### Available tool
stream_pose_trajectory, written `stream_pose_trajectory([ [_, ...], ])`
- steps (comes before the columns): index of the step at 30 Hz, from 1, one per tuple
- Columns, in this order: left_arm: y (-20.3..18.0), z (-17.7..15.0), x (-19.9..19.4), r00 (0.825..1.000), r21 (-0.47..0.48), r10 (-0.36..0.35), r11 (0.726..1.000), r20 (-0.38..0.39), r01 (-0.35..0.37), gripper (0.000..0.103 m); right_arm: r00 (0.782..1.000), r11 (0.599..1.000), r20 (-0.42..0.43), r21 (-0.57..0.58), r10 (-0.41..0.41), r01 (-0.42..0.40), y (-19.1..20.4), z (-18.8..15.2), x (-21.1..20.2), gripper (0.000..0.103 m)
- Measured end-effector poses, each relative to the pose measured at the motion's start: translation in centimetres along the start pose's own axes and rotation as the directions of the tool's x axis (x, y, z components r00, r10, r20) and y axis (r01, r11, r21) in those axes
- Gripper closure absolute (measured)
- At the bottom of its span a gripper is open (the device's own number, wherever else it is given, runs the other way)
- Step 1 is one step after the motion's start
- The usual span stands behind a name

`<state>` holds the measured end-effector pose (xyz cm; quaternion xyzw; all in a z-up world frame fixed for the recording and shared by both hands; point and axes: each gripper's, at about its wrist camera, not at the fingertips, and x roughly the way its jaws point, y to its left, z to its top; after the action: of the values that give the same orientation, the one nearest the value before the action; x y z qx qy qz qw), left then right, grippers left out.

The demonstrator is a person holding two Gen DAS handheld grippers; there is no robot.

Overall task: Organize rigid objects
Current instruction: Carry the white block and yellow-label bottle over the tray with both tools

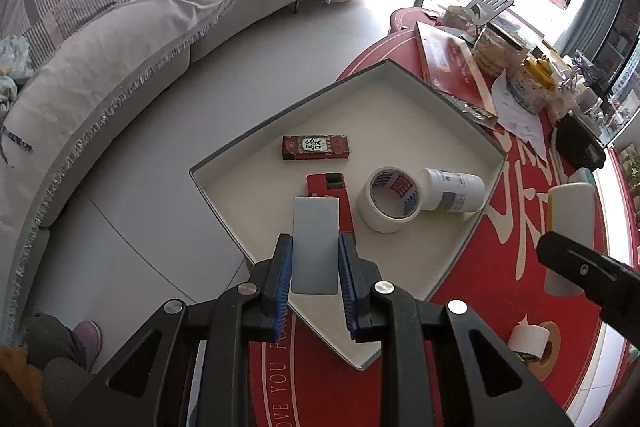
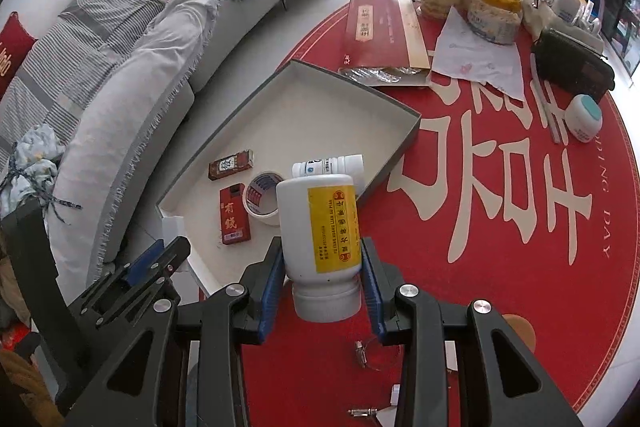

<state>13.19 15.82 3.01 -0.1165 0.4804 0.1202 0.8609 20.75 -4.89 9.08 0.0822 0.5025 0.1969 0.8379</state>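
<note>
Both grippers grip loads above the tray [image 1: 224,155]: the left gripper [image 1: 315,267] pinches a grey card [image 1: 315,247], the right gripper [image 2: 322,279] clamps a yellow-labelled bottle [image 2: 318,247], cap toward the camera.

Your left gripper [image 1: 315,277] is matte black, with two angular linkage arms pierced by triangular cut-outs. Round silver pivot screws sit at each joint, four across the frame. Its fingers [image 1: 281,287] carry ribbed blue pads on their inner faces. Your right gripper [image 2: 322,285] is built the same: black arms, triangular openings, silver screw heads, blue ribbed pads [image 2: 270,291] lining the black fingers. No cables or markings show on either one.
</note>
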Motion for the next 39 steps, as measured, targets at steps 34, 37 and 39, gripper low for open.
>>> stream_pose_trajectory([
  [34, 0.3, 3.6, 5.5, 0.998, -0.039, 0.023, 0.999, -0.061, -0.026, 0.079, 1.000, 1.000, -0.002, -0.005, -0.011, 0.011, 1.5, 6.3, 8.2, 0.065],
  [37, 0.6, 4.3, 6.1, 0.998, -0.063, 0.027, 0.998, -0.061, -0.031, 0.079, 1.000, 1.000, 0.003, 0.012, -0.009, 0.009, 1.2, 7.8, 9.0, 0.065],
  [39, 0.7, 4.7, 6.8, 0.997, -0.078, 0.033, 0.996, -0.071, -0.038, 0.079, 1.000, 1.000, -0.003, 0.030, -0.010, 0.011, 1.0, 8.6, 9.8, 0.065],
])
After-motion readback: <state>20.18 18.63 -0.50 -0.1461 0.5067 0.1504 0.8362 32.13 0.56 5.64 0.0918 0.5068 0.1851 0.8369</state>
